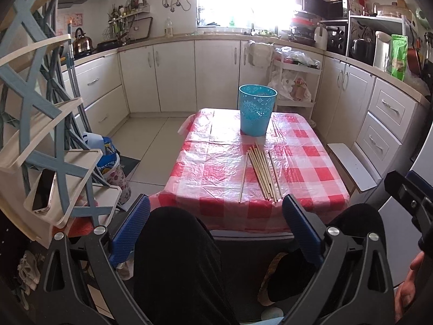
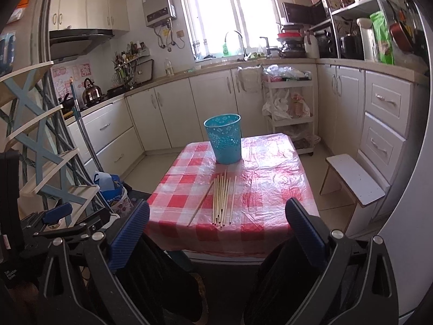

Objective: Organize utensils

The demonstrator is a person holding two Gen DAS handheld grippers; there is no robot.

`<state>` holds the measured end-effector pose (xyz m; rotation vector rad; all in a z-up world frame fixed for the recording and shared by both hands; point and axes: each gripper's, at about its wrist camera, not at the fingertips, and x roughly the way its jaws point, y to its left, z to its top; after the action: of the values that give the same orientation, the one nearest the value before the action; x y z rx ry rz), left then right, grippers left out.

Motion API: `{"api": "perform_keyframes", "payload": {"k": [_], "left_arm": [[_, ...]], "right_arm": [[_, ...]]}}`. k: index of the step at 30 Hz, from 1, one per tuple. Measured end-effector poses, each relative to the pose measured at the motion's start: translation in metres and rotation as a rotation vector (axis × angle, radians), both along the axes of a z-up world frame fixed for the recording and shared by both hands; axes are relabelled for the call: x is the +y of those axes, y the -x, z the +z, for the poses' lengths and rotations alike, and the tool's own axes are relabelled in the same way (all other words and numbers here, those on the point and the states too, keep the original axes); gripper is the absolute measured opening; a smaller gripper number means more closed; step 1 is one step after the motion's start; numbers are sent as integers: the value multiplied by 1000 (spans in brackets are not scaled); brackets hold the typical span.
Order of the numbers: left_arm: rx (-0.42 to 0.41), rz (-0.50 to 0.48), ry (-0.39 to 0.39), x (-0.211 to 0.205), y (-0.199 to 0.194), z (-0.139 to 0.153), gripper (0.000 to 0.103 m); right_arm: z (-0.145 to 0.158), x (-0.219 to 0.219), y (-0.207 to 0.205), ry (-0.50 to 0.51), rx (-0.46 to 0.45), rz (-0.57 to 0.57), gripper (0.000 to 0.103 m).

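Here, wooden chopsticks (image 2: 222, 199) are lying loose mid-table on the red-checked tablecloth (image 2: 268, 187), the teal bin (image 2: 224, 138) standing at their 12 o'clock. Both grippers, left (image 1: 216, 224) and right (image 2: 217, 228), are hovering released, empty. No legible labels.

Around the blue basket (image 2: 224, 138), the checked tablecloth (image 2: 273, 178) lies bare to its right and left. Nearer than the basket, loose chopsticks (image 2: 220, 203) cover the middle. Left of the basket, off the table, a slatted rack (image 1: 48, 124) crowds the side.

Both grippers' jaws wide apart.
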<state>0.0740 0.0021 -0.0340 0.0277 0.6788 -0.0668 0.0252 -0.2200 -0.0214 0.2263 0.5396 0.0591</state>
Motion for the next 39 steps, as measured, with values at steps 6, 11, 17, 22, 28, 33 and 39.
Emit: {"api": "perform_keyframes", "payload": {"k": [6, 11, 17, 22, 28, 33, 39], "left_arm": [[51, -47, 1, -21, -86, -33, 94], [126, -119, -56, -54, -157, -77, 86], [253, -180, -67, -71, -237, -128, 67], [324, -220, -62, -73, -278, -158, 62], [351, -261, -93, -84, -302, -177, 57], [372, -281, -125, -93, -314, -191, 52], [368, -308, -102, -98, -323, -195, 31]], "right_arm": [[-54, -17, -101, 18, 149, 60, 68], [-113, -29, -183, -22, 316, 100, 46], [-154, -33, -249, -10, 402, 106, 44], [-172, -26, -297, 21, 447, 124, 44], [-188, -20, -332, 49, 479, 144, 40], [-197, -19, -347, 77, 491, 162, 35], [-199, -6, -359, 166, 476, 203, 27]]}}
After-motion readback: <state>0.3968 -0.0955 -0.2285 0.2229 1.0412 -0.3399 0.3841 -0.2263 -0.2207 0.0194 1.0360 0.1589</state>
